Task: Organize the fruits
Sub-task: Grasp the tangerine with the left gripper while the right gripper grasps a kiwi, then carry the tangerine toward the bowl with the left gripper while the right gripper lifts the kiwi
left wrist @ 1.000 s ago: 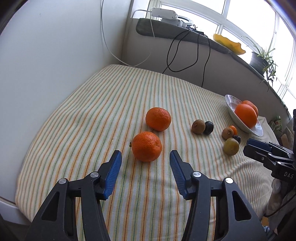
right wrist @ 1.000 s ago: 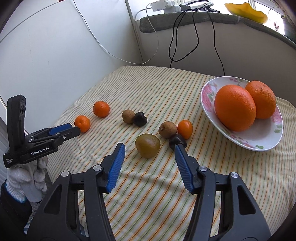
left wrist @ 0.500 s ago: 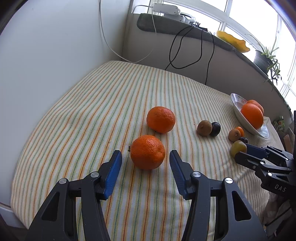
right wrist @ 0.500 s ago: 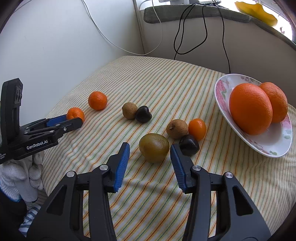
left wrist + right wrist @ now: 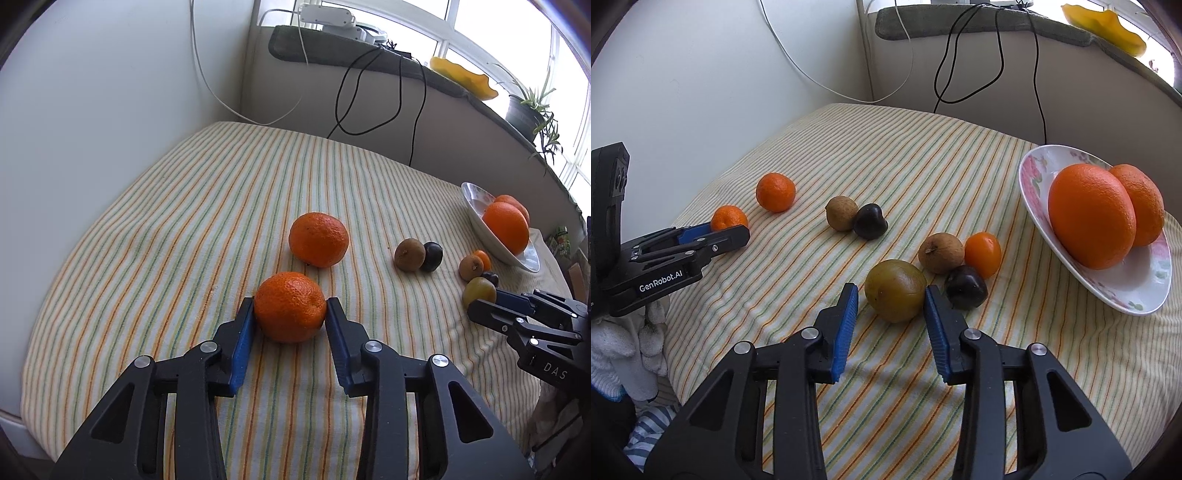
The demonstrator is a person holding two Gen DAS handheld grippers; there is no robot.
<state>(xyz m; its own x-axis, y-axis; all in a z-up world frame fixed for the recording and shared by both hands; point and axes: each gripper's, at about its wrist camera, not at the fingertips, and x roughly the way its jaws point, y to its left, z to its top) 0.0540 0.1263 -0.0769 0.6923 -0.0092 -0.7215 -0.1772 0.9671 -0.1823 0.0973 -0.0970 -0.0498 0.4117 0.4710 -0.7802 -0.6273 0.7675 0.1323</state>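
Observation:
My left gripper [image 5: 289,308] is shut on the near tangerine [image 5: 290,307], both blue pads touching its sides on the striped cloth. A second tangerine [image 5: 318,239] lies just beyond. My right gripper [image 5: 891,297] straddles a green-brown plum [image 5: 895,290]; the right pad touches it, the left pad stands a little apart. A dark plum [image 5: 966,287], a brown kiwi [image 5: 940,253] and a small orange fruit [image 5: 983,254] sit close behind. A flowered plate [image 5: 1137,291] holds two oranges [image 5: 1091,216].
Another kiwi [image 5: 842,213] and dark fruit [image 5: 870,221] lie mid-table. Black and white cables hang on the back wall [image 5: 369,96]. A yellow dish [image 5: 463,77] and a potted plant [image 5: 528,110] stand on the sill. The table edge is near both grippers.
My left gripper moved forward and closed on the near tangerine. My right gripper moved forward around the green-brown plum and narrowed its jaws.

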